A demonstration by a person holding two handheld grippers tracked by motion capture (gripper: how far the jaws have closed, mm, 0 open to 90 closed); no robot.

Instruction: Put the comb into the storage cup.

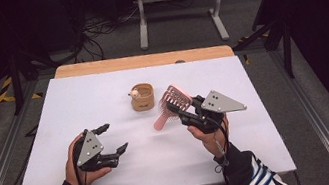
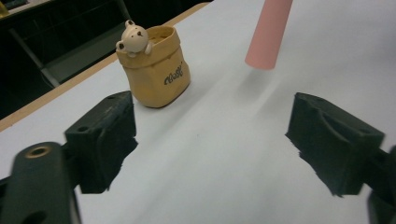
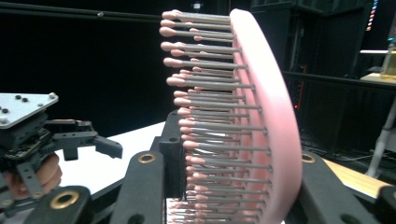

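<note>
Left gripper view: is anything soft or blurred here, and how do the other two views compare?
Left gripper view: jaws soft, yellow pouch sharp. Right gripper view: hairbrush bristles crisp, background dark. High view: white table evenly lit, surroundings murky.

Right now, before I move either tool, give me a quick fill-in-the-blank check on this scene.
1. The right tool is shut on the pink ____.
2. The left tool is ____, with nothing between its jaws.
3. A small ____ figure peeks out of the yellow pouch.
4. The brush's handle end hangs ____ the white table.

Missing words: hairbrush; open; bear; above
</note>
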